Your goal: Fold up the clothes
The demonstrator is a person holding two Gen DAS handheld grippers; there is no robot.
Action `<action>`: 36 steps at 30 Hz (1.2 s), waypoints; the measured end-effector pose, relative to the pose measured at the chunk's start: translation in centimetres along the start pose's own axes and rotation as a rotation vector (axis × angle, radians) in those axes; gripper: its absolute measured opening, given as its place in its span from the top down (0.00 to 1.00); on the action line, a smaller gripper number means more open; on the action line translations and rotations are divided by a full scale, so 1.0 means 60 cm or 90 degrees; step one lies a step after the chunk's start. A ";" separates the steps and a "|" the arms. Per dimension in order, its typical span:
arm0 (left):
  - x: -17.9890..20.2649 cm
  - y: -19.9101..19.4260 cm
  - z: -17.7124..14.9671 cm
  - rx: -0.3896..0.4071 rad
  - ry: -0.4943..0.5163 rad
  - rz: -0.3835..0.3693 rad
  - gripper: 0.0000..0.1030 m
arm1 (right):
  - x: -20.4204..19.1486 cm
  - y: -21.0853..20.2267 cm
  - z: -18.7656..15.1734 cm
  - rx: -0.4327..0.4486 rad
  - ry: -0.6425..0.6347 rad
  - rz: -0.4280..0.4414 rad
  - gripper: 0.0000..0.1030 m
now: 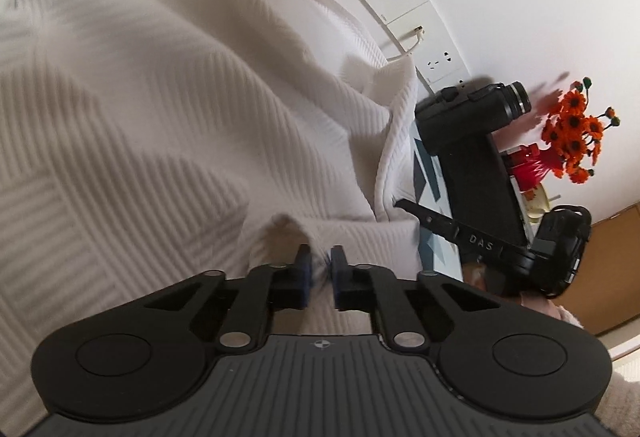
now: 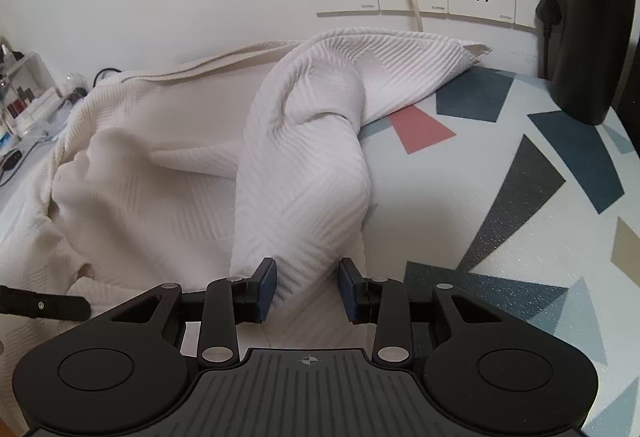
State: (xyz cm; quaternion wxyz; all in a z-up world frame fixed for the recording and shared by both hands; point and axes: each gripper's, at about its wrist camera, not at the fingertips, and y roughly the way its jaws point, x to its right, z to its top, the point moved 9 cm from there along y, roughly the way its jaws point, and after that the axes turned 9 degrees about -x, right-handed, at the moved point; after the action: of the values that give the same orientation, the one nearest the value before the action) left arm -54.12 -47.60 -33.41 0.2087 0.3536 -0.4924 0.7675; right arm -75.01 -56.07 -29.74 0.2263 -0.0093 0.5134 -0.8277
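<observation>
Ribbed white garment [image 2: 300, 165] rumpled on geometric-patterned table [image 2: 500, 237], right gripper [image 2: 307, 289] astride fold

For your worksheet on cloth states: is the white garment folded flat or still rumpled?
Rumpled: the white garment lies bunched in humps and twisted ridges on the patterned table.

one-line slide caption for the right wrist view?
Right gripper open around a fold of the white textured garment on the patterned table.
</observation>
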 end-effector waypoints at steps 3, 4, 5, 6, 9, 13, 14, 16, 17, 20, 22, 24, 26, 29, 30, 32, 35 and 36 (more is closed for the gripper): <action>-0.010 -0.001 0.000 -0.004 0.003 0.049 0.93 | -0.003 0.000 -0.003 0.002 -0.002 -0.011 0.69; -0.013 -0.001 0.000 -0.003 0.002 0.057 0.93 | -0.004 0.000 -0.005 0.002 -0.003 -0.014 0.69; -0.015 0.000 -0.001 -0.001 0.001 0.064 0.93 | -0.005 0.000 -0.006 0.002 -0.003 -0.016 0.69; -0.017 0.001 -0.001 0.000 -0.001 0.070 0.93 | -0.005 0.000 -0.008 0.002 -0.004 -0.018 0.69; -0.020 0.006 0.003 0.004 -0.007 0.070 0.93 | -0.005 0.003 -0.012 0.000 -0.001 -0.020 0.68; -0.024 0.010 0.007 0.005 -0.011 0.073 0.93 | -0.005 0.009 -0.016 -0.004 0.001 -0.020 0.67; -0.023 0.012 0.008 0.006 -0.008 0.077 0.93 | -0.005 0.010 -0.017 -0.003 -0.002 -0.021 0.66; -0.020 0.014 0.009 0.007 -0.004 0.082 0.93 | -0.007 0.012 -0.017 -0.001 -0.009 -0.023 0.65; -0.022 0.014 0.009 0.008 -0.008 0.078 0.93 | -0.008 0.012 -0.017 -0.001 -0.013 -0.025 0.65; -0.025 0.015 0.010 0.009 -0.016 0.070 0.93 | -0.010 0.014 -0.016 0.000 -0.018 -0.025 0.62; -0.025 0.016 0.010 0.008 -0.016 0.069 0.93 | -0.011 0.015 -0.015 -0.001 -0.021 -0.025 0.61; -0.024 0.015 0.010 0.006 -0.015 0.070 0.93 | -0.012 0.016 -0.015 -0.002 -0.022 -0.025 0.61; -0.024 0.015 0.010 0.006 -0.016 0.069 0.93 | -0.012 0.016 -0.015 -0.002 -0.024 -0.025 0.60; -0.025 0.014 0.010 0.008 -0.020 0.063 0.93 | -0.012 0.017 -0.014 -0.002 -0.023 -0.025 0.59; -0.024 0.014 0.010 0.008 -0.020 0.063 0.93 | -0.012 0.017 -0.014 -0.002 -0.023 -0.024 0.59; -0.022 0.013 0.009 0.010 -0.017 0.065 0.96 | -0.011 0.015 -0.012 -0.003 -0.021 -0.022 0.58; -0.012 0.005 0.009 0.019 0.004 0.074 0.97 | -0.005 0.003 -0.007 0.008 -0.010 -0.018 0.52; -0.006 -0.002 0.010 0.027 0.013 0.069 0.98 | -0.001 -0.007 -0.002 0.024 -0.004 -0.016 0.50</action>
State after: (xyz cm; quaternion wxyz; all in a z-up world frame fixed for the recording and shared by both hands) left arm -53.63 -48.07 -33.43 0.1642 0.3232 -0.4919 0.7916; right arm -75.15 -55.78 -29.45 0.2179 -0.0143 0.4970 -0.8398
